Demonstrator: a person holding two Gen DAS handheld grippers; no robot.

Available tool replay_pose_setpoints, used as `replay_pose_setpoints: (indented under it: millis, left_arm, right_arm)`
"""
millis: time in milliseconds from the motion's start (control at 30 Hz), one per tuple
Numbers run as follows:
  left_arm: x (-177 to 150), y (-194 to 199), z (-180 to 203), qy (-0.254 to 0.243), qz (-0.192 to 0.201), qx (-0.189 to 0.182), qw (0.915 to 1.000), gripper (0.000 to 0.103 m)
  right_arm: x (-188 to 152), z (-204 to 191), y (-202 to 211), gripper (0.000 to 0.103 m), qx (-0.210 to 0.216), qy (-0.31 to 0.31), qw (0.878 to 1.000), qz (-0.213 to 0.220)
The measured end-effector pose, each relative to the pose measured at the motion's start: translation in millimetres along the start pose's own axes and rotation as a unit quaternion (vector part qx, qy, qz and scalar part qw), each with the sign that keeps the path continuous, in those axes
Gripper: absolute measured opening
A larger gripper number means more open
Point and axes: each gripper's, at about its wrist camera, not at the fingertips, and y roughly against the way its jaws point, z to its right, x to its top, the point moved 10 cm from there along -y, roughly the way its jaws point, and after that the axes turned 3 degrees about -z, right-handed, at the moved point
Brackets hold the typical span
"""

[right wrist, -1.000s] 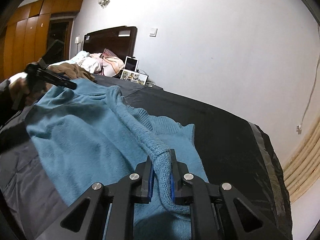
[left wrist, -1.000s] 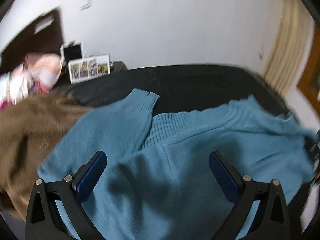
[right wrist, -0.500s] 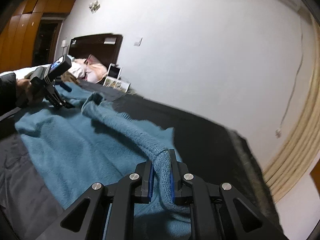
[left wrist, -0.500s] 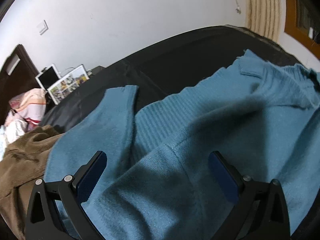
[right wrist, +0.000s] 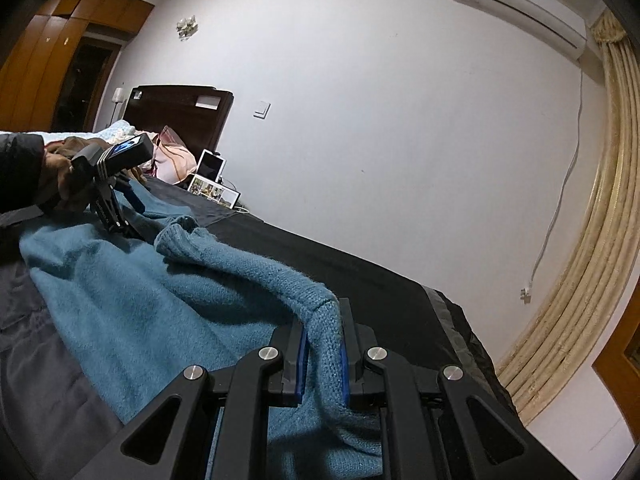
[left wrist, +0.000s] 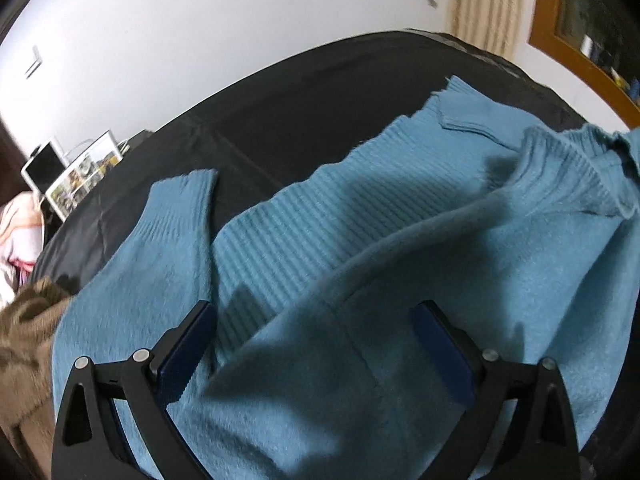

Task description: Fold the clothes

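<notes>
Sweater [right wrist: 132, 300] — teal knit — lies spread over the black bed cover [right wrist: 380, 280], which fills the room's middle. Left of the sweater stand wooden wardrobe doors [right wrist: 52, 40] and a dark headboard [right wrist: 180, 112]; a brown garment [left wrist: 24, 340] is heaped beside it. Over the sweater the left gripper [left wrist: 312, 344] hangs with jaws wide, gripping nothing. The right gripper [right wrist: 322, 356] pinches the sweater's ribbed edge tight. Right of the sweater hangs a cream curtain [right wrist: 600, 220], an air conditioner [right wrist: 516, 0] above.

left hand-held gripper [left wrist: 312, 344] lowered over sweater [left wrist: 360, 248]
</notes>
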Motion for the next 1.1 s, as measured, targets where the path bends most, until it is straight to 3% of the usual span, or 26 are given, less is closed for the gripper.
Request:
replay_pose_setpoints:
  millis: [100,267,300,500,567,600,833,1100]
  left_arm:
    - [2.4,-1.4,6.0,-0.004,-0.001,-0.012,0.9999,0.096]
    - [-3.3,5.9,17.4,-0.002,0.007,-0.044,0.9990,0.062]
    - [-5.1,7.8,19.2,-0.001,0.009,-0.048,0.9988,0.060]
    - [-14.9,29.2,19.9,0.023,0.041,0.014,0.9988,0.034]
    - [-18.5,41.1,17.6,0.050,0.058,0.024,0.9968,0.019]
    - [-20.3,48.2,16.1,0.065,0.069,0.030,0.9951,0.019]
    - [-26.9,121.9,6.7,0.137,0.176,0.103,0.9693,0.018]
    - [-38.0,223.7,-3.9,0.219,0.293,0.151,0.9183,0.018]
  right_arm:
    - [-1.4,0.2,0.5,0.013,-0.003,-0.004,1.000,-0.003]
    - [0.7,3.5,-1.8,0.013,-0.011,-0.011,1.000,-0.003]
    - [1.4,3.9,-2.0,0.013,-0.013,-0.013,1.000,-0.002]
    - [8.3,12.2,-3.4,0.013,-0.041,-0.021,0.999,0.008]
    - [10.7,16.2,-3.2,0.013,-0.052,-0.024,0.998,0.012]
    - [13.9,19.2,-1.2,0.013,-0.061,-0.027,0.998,0.018]
    - [39.6,28.7,16.1,0.013,-0.105,-0.040,0.991,0.067]
    - [74.1,37.6,39.1,0.013,-0.124,-0.058,0.984,0.117]
